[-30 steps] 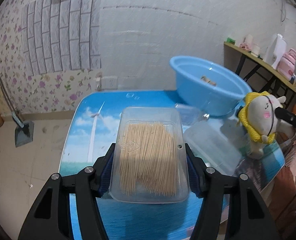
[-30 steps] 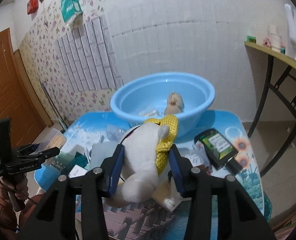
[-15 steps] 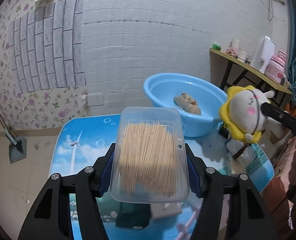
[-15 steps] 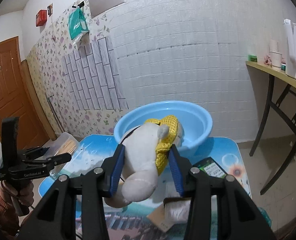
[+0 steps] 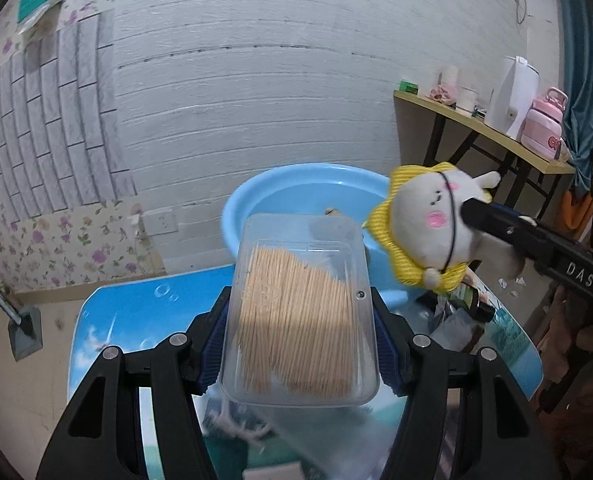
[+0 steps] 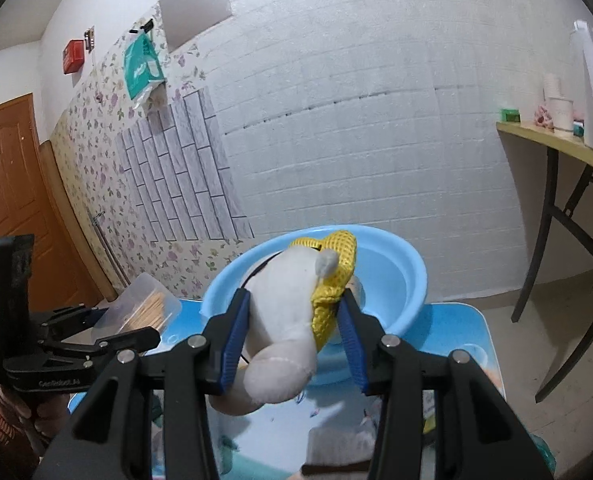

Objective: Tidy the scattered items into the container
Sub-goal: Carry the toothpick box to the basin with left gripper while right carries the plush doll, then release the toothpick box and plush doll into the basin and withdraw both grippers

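My left gripper (image 5: 300, 332) is shut on a clear plastic box of toothpicks (image 5: 300, 320) and holds it above the blue table, in front of the blue basin (image 5: 296, 196). My right gripper (image 6: 296, 332) is shut on a white plush toy with a yellow hood (image 6: 292, 312), held high at the basin's near rim (image 6: 412, 272). The toy (image 5: 428, 224) and right gripper also show at the right of the left wrist view. The toothpick box (image 6: 144, 308) and left gripper show at the left of the right wrist view. A small brownish item (image 5: 332, 211) lies in the basin.
The blue picture-print table (image 5: 136, 312) holds a dark bottle (image 5: 472, 300), wrappers and packets (image 5: 452, 324) on its right half. A wooden shelf-table (image 5: 484, 128) with a kettle and pink bottle stands at the right. A white brick wall lies behind the basin.
Both grippers have lifted and moved towards the basin with their loads. The plush toy has gone from table height to level with the basin's rim.
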